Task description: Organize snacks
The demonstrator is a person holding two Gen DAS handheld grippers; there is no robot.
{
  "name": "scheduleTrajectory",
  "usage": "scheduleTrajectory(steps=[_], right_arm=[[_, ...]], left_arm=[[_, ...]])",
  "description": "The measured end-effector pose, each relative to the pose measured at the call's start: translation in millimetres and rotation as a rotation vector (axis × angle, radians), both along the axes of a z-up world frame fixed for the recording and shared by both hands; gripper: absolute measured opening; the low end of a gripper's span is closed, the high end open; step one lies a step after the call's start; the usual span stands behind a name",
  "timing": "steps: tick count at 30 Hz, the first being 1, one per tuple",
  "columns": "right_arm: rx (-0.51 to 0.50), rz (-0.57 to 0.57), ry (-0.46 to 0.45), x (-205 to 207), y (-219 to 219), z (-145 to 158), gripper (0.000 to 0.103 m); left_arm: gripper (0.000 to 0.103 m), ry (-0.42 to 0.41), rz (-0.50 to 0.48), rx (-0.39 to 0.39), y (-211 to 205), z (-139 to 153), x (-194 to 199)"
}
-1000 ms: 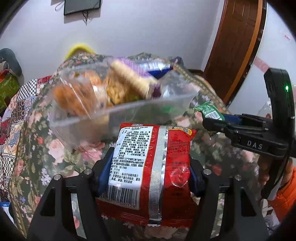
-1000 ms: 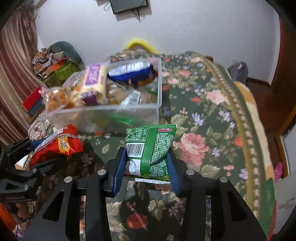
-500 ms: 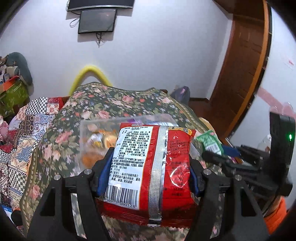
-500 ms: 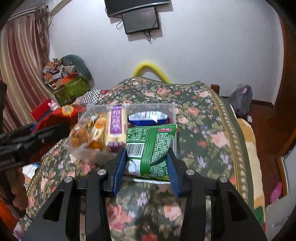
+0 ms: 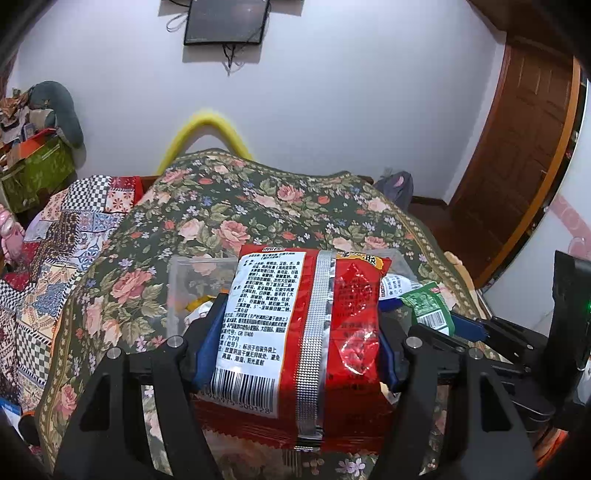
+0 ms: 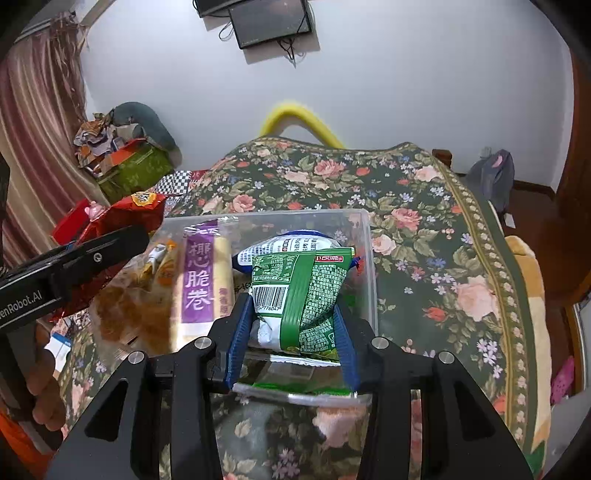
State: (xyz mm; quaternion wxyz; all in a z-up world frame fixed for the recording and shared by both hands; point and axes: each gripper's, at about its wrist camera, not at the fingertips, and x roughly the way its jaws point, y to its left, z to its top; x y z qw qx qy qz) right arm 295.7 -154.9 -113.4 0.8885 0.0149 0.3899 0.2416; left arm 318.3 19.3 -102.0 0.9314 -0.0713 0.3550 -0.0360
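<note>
My left gripper [image 5: 295,339] is shut on a red snack packet [image 5: 306,332], its white label and barcode facing me, raised in front of a clear plastic bin [image 5: 192,280]. My right gripper [image 6: 291,328] is shut on a small green snack packet [image 6: 306,295], held over the near edge of the same clear bin [image 6: 365,258]. The bin holds several snacks, among them a purple-labelled roll pack [image 6: 201,280], a blue-and-white bag [image 6: 291,245] and orange pastries [image 6: 125,314]. The red packet [image 6: 125,218] and left gripper [image 6: 74,266] show at the left of the right wrist view; the green packet [image 5: 428,310] shows at the right of the left view.
The bin sits on a bed covered with a dark floral blanket [image 6: 424,229]. A patchwork quilt [image 5: 55,258] lies at the left, with boxes and clutter [image 6: 125,166] beyond. A wooden door [image 5: 524,147] stands at the right. A wall screen [image 5: 225,20] hangs above.
Both grippers have risen and pulled back with their packets still held. The bin looks smaller and lower in both views, and more of the wall and bed shows.
</note>
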Motion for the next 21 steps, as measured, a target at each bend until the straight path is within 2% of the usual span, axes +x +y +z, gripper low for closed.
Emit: scheduleTrajectory(steps=[3,5,12,16,21], right_arm=[[-0.012,0.021,-0.011,-3.5,2.1,0.5,0.042],[-0.023,0.022,-0.024,-6.5,2.5,2.0,0.048],[-0.022,0.009,-0.091,-27.3,-6.9,28.8,0.048],[-0.005,0.004,-0.149,-48.5,-14.6,55.6,0.048],[0.038,0.003,-0.244,-90.0,-25.2,97.0,0.048]], left_arm=[[0.072,0.002,-0.019,0.023,-4.7,-2.3,1.1],[0.078,-0.005,-0.031,0.030,-6.8,-2.3,-2.0],[0.078,-0.039,-0.026,0.019,-4.3,13.6,-24.6],[0.078,-0.107,-0.010,0.040,-1.0,37.2,-52.8],[0.078,-0.234,0.004,0.067,-0.3,76.1,-105.2]])
